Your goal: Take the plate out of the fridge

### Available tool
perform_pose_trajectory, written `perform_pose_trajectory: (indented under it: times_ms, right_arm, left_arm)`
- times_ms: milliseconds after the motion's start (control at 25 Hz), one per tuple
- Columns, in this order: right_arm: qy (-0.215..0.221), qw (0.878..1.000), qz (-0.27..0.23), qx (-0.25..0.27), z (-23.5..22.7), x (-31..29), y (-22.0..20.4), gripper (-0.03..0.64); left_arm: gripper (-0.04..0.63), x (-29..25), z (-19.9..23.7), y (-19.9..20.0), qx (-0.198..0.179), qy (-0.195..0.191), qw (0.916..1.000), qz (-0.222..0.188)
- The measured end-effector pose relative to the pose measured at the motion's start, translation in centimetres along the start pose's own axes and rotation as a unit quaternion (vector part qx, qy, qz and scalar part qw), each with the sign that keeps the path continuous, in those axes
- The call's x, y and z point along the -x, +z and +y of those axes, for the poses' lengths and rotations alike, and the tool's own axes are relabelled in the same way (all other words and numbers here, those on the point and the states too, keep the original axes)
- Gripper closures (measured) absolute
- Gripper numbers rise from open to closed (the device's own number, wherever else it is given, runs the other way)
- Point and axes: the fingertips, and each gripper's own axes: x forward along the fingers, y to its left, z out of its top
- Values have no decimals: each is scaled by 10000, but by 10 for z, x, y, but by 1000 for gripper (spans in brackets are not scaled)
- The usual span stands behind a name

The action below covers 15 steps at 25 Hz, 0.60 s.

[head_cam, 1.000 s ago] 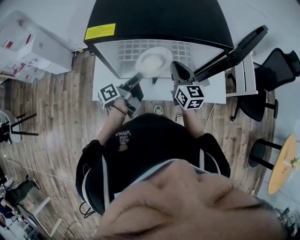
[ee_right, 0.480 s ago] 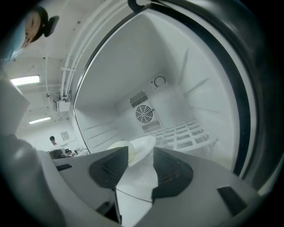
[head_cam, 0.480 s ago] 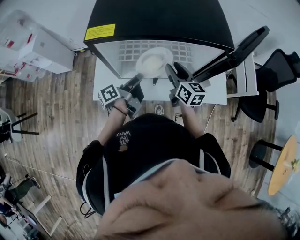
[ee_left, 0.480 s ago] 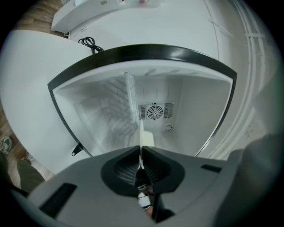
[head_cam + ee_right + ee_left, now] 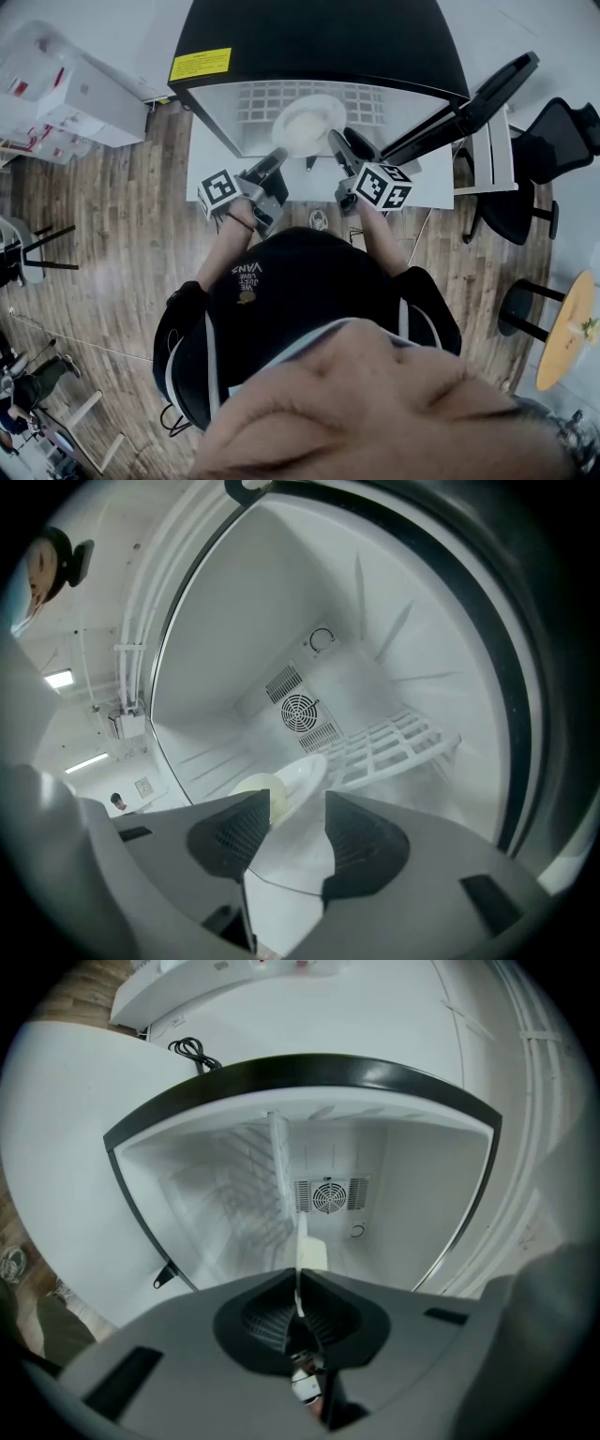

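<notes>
The stiff, slick, likely breakable plate (image 5: 307,122) is pinched at its rim by the left gripper (image 5: 277,156); the right gripper (image 5: 347,141), jaws just opened and empty, suits the opposite rim.

There is one fridge (image 5: 319,37) on one desk (image 5: 208,150), with one door (image 5: 469,98) and one yellow label (image 5: 200,63). Inside are one wire shelf (image 5: 398,742), one fan grille (image 5: 328,1194) and one plate (image 5: 328,106) bearing one pale lump (image 5: 300,127). There are two tools: one, the left tool (image 5: 277,153), is clamped on the plate's rim; the other, the right tool (image 5: 345,141), has jaws that have just been opening, with the rim between them. Each carries one cube (image 5: 217,190), two in all. Around them are one cable (image 5: 192,1049), one black chair (image 5: 562,141) and one round table (image 5: 567,328).
</notes>
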Motion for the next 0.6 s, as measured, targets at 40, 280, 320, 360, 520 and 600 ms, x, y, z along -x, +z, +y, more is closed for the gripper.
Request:
perform_pose_trajectory:
  times_ms: [40, 280, 320, 360, 520, 600]
  right_arm:
    - [6, 10000, 0, -35, 0, 0, -1, 440]
    - [280, 9990, 34, -341, 6, -3, -5, 441]
    - [304, 9988, 42, -372, 7, -3, -5, 442]
    - [326, 9987, 48, -401, 8, -4, -6, 442]
    - [376, 9986, 68, -364, 10, -5, -6, 459]
    - [365, 9988, 82, -328, 11, -5, -6, 460]
  left_arm:
    - [565, 0, 0, 0, 4, -6, 10000, -1]
    - [565, 0, 0, 2, -2, -25, 10000, 0]
    - [565, 0, 0, 2, -2, -33, 10000, 2]
    - [565, 0, 0, 2, 1, -36, 10000, 6]
    - [565, 1, 3, 3, 29, 11, 10000, 20]
    - [565, 1, 3, 3, 4, 10, 10000, 28]
